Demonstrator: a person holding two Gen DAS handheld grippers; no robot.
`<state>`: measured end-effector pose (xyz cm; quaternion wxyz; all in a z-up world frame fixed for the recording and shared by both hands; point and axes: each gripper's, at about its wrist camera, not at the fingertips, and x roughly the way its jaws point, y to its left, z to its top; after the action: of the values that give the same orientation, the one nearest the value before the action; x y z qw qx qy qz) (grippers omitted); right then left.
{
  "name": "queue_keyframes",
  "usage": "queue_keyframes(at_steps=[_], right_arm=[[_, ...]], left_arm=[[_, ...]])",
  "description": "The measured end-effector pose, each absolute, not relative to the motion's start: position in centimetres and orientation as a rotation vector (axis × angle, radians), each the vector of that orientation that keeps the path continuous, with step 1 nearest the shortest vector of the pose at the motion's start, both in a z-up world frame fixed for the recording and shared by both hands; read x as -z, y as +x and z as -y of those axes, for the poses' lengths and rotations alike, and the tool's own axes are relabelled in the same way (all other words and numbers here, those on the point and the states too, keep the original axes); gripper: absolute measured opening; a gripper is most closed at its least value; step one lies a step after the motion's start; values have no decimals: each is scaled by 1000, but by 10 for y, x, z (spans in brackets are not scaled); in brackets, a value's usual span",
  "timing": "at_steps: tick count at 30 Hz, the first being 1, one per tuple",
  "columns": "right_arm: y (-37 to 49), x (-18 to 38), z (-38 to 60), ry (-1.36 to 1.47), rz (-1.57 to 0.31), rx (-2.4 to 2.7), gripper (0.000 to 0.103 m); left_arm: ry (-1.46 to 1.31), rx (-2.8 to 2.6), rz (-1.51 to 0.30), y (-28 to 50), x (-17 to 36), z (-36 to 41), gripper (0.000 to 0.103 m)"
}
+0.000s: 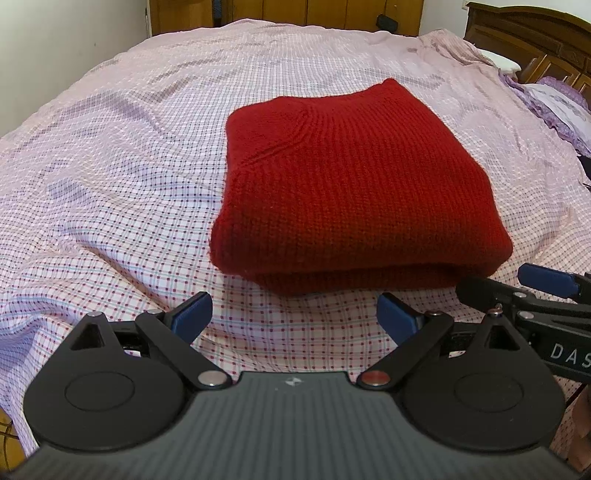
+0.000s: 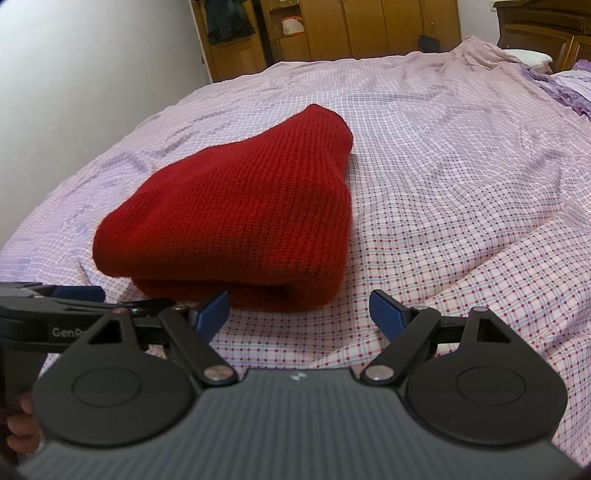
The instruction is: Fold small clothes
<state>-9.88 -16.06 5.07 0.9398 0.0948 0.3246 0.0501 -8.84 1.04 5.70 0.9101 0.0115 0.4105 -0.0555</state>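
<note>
Red sweater point(image 1: 343, 184) sits folded on my checked sheet point(image 1: 110, 177), just ahead of both grippers. Left gripper point(image 1: 294, 314) and right gripper point(image 2: 299, 312) are both spread, holding nothing. Only the right view catches the wardrobe point(image 2: 332, 29); the left shows a diagonal seam.

Soft, even indoor light fills both views, with no glare. The folded red knitted sweater point(image 1: 343, 184) casts only a faint shadow on the pink checked bedsheet point(image 1: 110, 166) at its near edge. Fisheye distortion bends the bed's edges, and the corners go dark and blurred.
</note>
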Motion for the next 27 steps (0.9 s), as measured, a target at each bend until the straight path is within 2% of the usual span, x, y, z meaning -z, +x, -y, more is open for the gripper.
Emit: queue_keyframes(at_steps=[27], right_arm=[[-99,-53,162,189,-658,-99,84]], left_arm=[[19,125,-858,-84,-54,-13,98]])
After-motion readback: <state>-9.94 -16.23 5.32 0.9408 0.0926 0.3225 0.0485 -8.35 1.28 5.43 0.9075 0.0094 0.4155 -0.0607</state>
